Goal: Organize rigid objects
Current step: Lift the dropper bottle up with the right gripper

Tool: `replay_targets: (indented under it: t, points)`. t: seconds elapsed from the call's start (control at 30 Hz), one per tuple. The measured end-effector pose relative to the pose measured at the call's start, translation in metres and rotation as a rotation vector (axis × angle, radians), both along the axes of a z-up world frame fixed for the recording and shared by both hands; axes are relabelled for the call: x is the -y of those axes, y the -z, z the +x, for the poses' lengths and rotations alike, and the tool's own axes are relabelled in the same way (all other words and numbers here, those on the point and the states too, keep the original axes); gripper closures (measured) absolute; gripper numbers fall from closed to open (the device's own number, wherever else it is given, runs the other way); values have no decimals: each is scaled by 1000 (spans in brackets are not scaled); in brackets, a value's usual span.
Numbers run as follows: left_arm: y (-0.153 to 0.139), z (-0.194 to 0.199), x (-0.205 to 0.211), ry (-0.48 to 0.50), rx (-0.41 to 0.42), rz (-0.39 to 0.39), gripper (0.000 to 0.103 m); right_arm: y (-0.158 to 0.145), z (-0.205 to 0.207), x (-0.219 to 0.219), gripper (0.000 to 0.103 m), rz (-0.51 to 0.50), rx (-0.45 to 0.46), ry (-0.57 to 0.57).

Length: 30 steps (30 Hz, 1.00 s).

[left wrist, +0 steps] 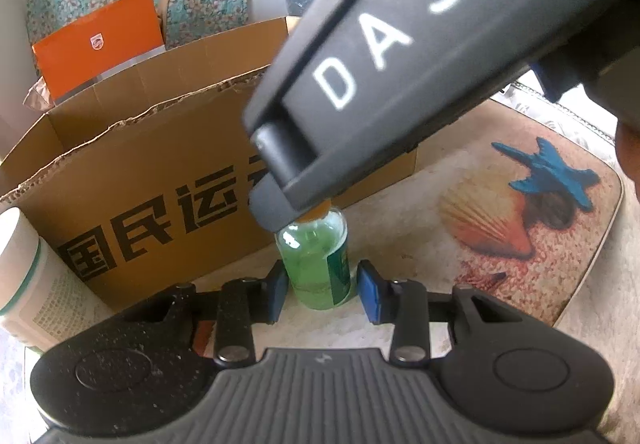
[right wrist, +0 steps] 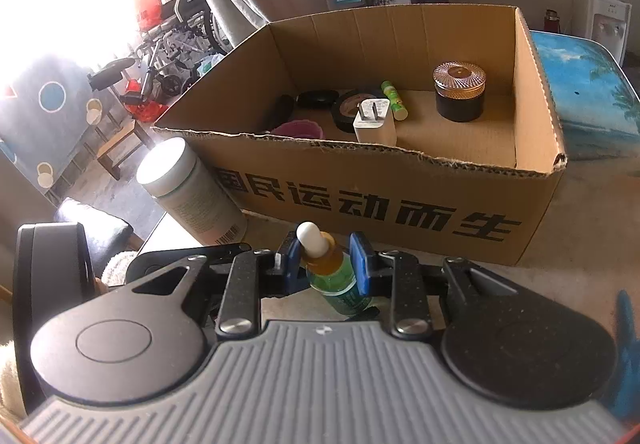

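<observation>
green dropper bottle (right wrist: 334, 276) upright between right claw (right wrist: 326, 258) pads, seemingly pinched at the neck, standing just before the cardboard box (right wrist: 400, 212). left claw (left wrist: 324, 290) wide, flanking the bottle's base without touching.

The dropper bottle (left wrist: 318, 268) is showing clear glossy glass with a paper label. The cardboard box (right wrist: 384, 200) is looking matt and rough along its torn edge. Both grippers' bodies are showing matt speckled black plastic, their 2 pads (right wrist: 360, 264) smooth blue.
</observation>
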State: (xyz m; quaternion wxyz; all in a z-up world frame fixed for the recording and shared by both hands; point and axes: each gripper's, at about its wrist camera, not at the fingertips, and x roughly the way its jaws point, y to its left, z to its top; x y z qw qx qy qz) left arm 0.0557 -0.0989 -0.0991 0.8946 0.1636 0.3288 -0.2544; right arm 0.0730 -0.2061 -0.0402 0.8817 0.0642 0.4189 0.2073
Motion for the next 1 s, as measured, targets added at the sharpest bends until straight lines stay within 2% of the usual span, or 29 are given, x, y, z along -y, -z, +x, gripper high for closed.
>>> replay_targets:
  t: [0.17, 0.4, 0.6, 1.0]
  points:
    - [-3, 7, -5, -25, -40, -47, 69, -1, 0, 2, 80, 7, -2, 11]
    - [-9, 12, -12, -25, -76, -74, 70, -3, 0, 5, 82, 12, -16, 32]
    - [-11, 19, -16, -26, -77, -74, 70, -4, -2, 6, 82, 15, -17, 33]
    - [-19, 8, -21, -32, -59, -85, 70, -16, -12, 6, 82, 17, 16, 25]
